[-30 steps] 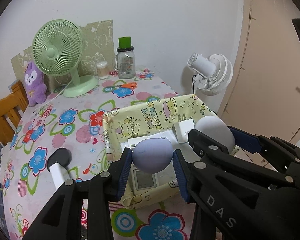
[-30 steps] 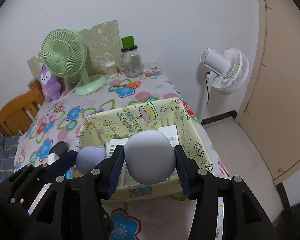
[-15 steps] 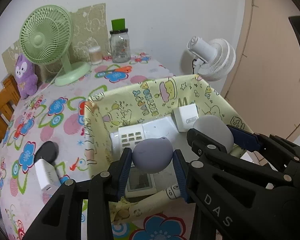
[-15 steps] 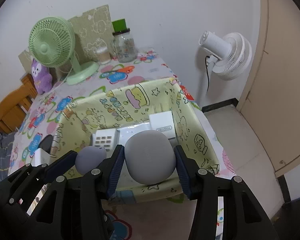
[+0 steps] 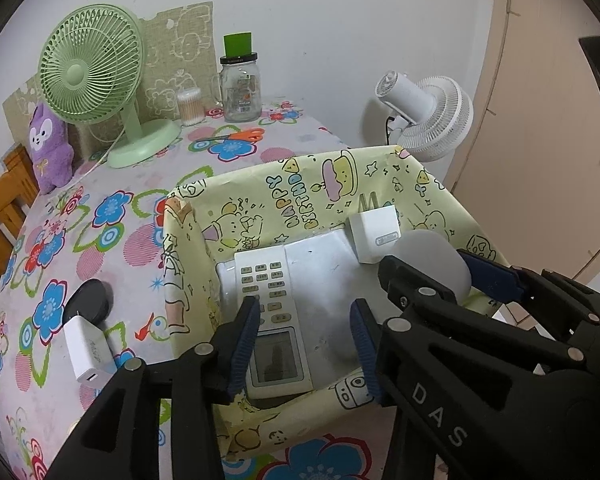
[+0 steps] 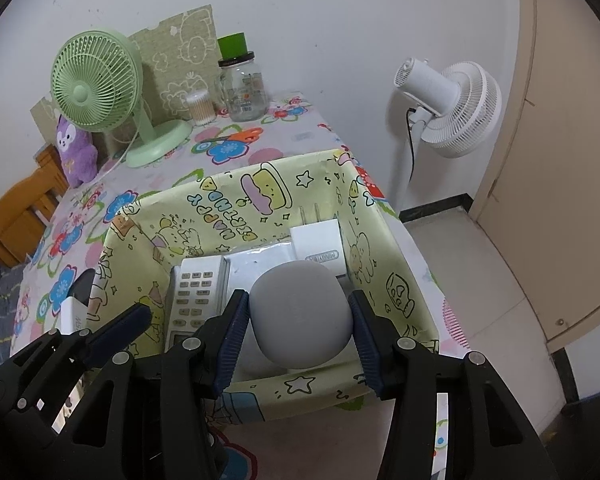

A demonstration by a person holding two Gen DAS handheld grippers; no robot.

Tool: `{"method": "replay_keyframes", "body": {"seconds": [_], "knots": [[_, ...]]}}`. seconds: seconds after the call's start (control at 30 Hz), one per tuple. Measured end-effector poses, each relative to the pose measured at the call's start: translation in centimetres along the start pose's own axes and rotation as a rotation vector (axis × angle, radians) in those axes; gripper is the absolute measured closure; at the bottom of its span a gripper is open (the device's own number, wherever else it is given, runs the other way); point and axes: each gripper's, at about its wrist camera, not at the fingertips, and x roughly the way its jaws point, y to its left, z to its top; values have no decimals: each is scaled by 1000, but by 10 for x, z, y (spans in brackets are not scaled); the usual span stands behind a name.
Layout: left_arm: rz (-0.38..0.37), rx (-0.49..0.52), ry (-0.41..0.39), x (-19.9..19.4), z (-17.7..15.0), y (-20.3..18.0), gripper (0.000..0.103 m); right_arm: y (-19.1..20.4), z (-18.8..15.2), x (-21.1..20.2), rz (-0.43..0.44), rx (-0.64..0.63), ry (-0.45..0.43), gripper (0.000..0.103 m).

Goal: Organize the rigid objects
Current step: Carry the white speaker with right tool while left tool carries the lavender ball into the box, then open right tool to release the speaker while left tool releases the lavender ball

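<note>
- Your left hand-held gripper (image 5: 304, 344) now hangs spread and empty over the yellow box (image 5: 440, 196); half a second ago it pinched a lavender egg-shaped object.
- That lavender object is out of sight in both current views; it was probably let go into the box, but you cannot confirm where it lies.
- Your right hand-held gripper (image 6: 296, 330) pinches the grey rounded object (image 6: 300, 312) just above the box, over the white remote (image 6: 196, 292).
- A white charger (image 5: 86, 354) and a black disc (image 5: 88, 302) sit outside on the floral surface (image 5: 112, 216), not yet put away.
</note>
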Motion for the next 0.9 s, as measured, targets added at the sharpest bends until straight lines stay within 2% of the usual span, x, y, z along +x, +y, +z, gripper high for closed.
{"method": "replay_keyframes", "body": {"seconds": [0.2,0.5,0.9], "knots": [[12,-1,2,-3,-2,2,47,-1,-2,-2,-3,5,5,48],[5,-7,-22,-18,-6,3,34,1,-6,-19,11,20,-23,35],[14,-10,-62,-45,-16,7,28,7,-16,-43,3,26,-54,27]]}}
